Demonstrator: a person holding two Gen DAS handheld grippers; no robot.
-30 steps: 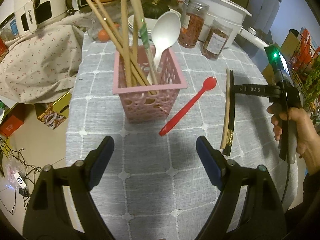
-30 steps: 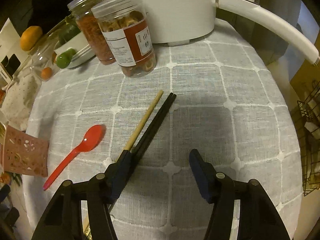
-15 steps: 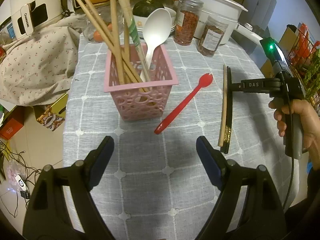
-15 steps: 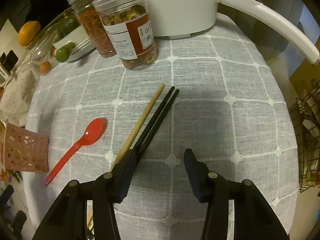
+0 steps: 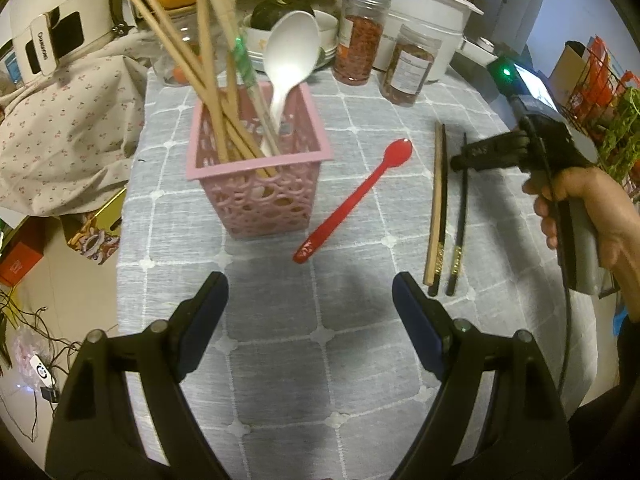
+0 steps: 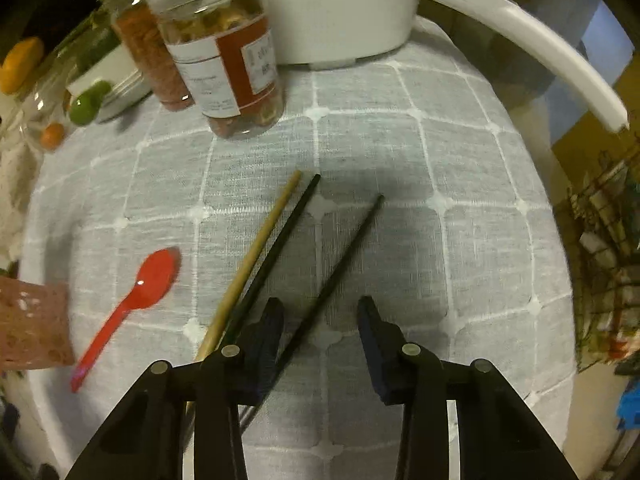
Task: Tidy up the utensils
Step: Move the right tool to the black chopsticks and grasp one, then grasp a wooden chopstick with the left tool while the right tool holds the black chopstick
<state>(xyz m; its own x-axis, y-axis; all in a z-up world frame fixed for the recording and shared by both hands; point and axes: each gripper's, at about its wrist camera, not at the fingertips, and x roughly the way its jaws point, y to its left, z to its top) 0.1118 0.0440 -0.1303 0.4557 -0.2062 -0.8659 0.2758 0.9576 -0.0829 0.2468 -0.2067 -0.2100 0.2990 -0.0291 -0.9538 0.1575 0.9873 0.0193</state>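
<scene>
A pink basket (image 5: 256,184) holds several wooden chopsticks and a white spoon (image 5: 290,56). To its right on the grey cloth lie a red spoon (image 5: 352,204) (image 6: 132,304), a wooden chopstick (image 5: 437,200) (image 6: 260,252) and a black chopstick (image 5: 443,216) (image 6: 280,248) side by side. A second black chopstick (image 5: 462,216) (image 6: 344,268) lies apart from them, between the closing jaws of my right gripper (image 6: 320,320) (image 5: 458,162). It runs close by the left finger, and the right finger is clear of it. My left gripper (image 5: 310,300) hovers open and empty in front of the basket.
Two jars (image 6: 224,60) (image 5: 358,52) and a white cooker (image 5: 416,24) with a long handle (image 6: 520,40) stand at the back. A flowered cloth (image 5: 60,128) lies left of the table. The table edge drops off at the right, beside wire racks (image 6: 604,272).
My right gripper's jaws have narrowed and tipped down over the chopsticks. One black chopstick has slid right, away from its pair, and now lies between the jaws. The left gripper stays wide.
</scene>
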